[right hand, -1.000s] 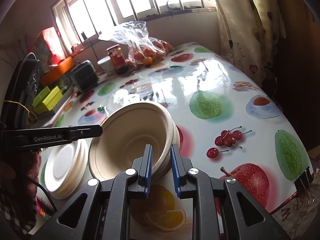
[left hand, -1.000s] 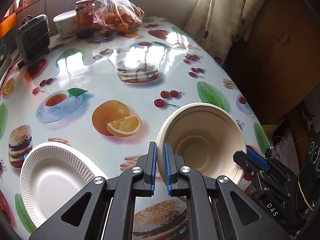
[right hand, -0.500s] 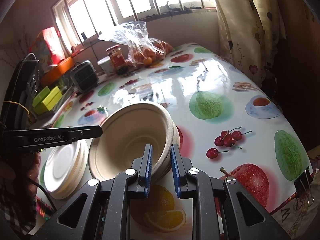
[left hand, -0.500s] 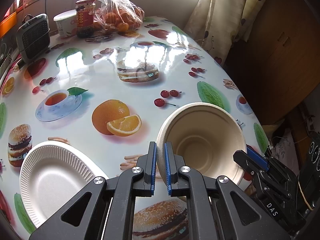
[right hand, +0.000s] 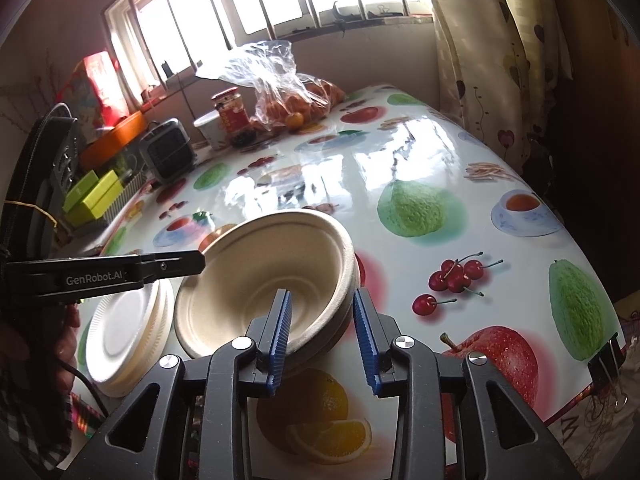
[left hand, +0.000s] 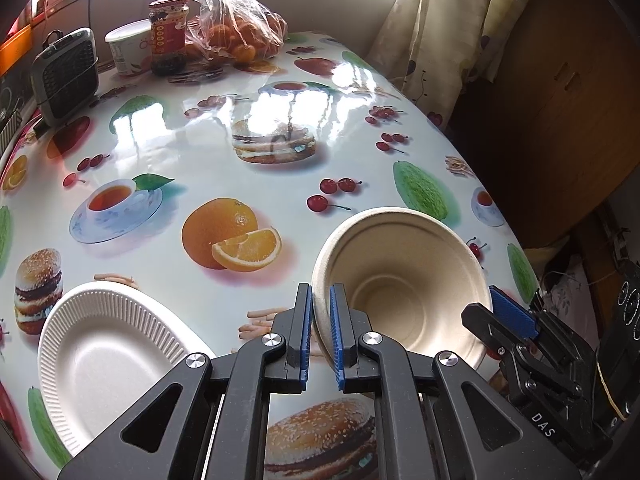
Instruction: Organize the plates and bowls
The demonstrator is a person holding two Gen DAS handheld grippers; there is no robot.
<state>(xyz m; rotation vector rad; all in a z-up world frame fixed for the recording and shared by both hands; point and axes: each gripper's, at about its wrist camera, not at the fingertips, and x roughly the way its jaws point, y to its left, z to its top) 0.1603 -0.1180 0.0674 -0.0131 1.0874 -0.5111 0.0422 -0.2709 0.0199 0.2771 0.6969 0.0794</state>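
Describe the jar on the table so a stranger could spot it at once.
Look to the far end of the table, under the window. The jar stands between a white tub and a clear bag of oranges; its red lid and label mark it out.

From the bowl stack [left hand: 400, 280], tablecloth [left hand: 280, 120] lies open toward twelve; white plates [left hand: 100, 356] block nine, jar [left hand: 168, 36] and orange bag [left hand: 240, 36] crowd eleven.
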